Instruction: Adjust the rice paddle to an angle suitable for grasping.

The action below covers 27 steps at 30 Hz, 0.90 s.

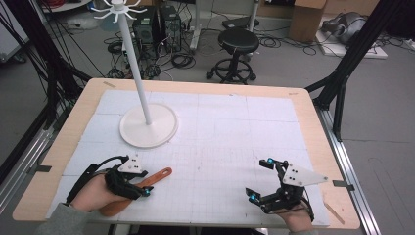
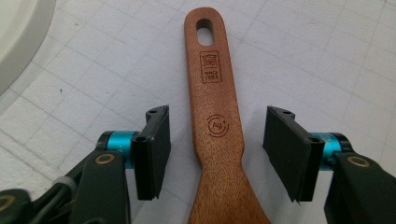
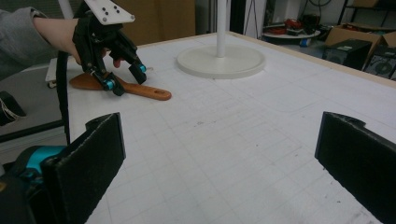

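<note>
From the high view, I am holding my left tool (image 1: 138, 182) over the near left part of the bench (image 1: 29, 196), right above a wooden spatula (image 1: 156, 176) that is lying flat on the white gridded mat (image 1: 220, 147). The spatula's handle is pointing toward the middle of the bench, its blade end is sitting under my left hand (image 1: 95, 193). My right tool (image 1: 259, 180) is hovering over the near right part of the mat, well apart from the spatula, with its jaws spread wide and nothing between them. A white stand (image 1: 147, 125) with a round base and a tall pole is standing on the far left part of the mat.

In the left gripper view, my left tool (image 2: 215, 151) is straddling the wooden spatula (image 2: 212, 93): one jaw is sitting on each side of the handle just above where it widens, both clear of the wood, so the jaws are apart and not gripping. The handle has an oval hanging hole at its far end. Below the hole a burned-in square stamp is showing, its lower lines looking like "SINCE 1983", though I cannot be sure. Lower down a round stamp is reading "Ag+".

In the right gripper view, my right tool (image 3: 219, 158) is looking across the mat with its jaws wide apart and empty. Farther off, my left tool (image 3: 125, 77) is hanging over the spatula (image 3: 140, 90), and the stand's base (image 3: 222, 60) is resting beyond.
</note>
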Motion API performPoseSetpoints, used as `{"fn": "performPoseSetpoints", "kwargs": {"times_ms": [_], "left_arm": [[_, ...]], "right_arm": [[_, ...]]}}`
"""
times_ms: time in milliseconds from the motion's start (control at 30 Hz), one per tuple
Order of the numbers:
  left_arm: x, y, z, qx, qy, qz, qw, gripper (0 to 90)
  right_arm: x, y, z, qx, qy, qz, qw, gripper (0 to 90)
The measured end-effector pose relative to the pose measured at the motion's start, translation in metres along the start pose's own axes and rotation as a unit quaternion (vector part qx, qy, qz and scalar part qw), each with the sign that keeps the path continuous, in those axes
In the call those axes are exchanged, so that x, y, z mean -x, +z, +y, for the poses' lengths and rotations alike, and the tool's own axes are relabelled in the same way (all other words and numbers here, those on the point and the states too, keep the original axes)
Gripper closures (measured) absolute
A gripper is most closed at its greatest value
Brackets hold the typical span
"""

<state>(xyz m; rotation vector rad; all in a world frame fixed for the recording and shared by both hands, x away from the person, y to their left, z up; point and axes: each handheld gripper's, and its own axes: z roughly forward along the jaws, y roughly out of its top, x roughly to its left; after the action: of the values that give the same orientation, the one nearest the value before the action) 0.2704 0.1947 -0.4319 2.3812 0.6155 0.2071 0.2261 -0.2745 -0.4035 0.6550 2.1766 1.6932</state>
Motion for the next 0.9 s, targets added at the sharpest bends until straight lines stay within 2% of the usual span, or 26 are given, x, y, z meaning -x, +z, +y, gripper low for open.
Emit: {"fn": "performPoseSetpoints", "kwargs": {"times_ms": [400, 633, 900], "left_arm": [[-0.0025, -0.0015, 0.0007, -0.004, -0.009, 0.007, 0.9999, 54.5], [-0.002, -0.002, 0.0008, -0.004, -0.001, 0.005, 1.0, 63.3], [-0.0022, -0.0015, 0.0003, 0.003, -0.014, 0.005, 0.9999, 64.3]], "right_arm": [[-0.0003, 0.0003, -0.0006, -0.003, 0.001, 0.0, 1.0, 0.7], [-0.0005, 0.0013, -0.001, -0.004, 0.0, 0.001, 1.0, 0.7], [-0.0001, 0.0013, -0.0011, -0.003, -0.001, 0.0, 1.0, 0.7]]}}
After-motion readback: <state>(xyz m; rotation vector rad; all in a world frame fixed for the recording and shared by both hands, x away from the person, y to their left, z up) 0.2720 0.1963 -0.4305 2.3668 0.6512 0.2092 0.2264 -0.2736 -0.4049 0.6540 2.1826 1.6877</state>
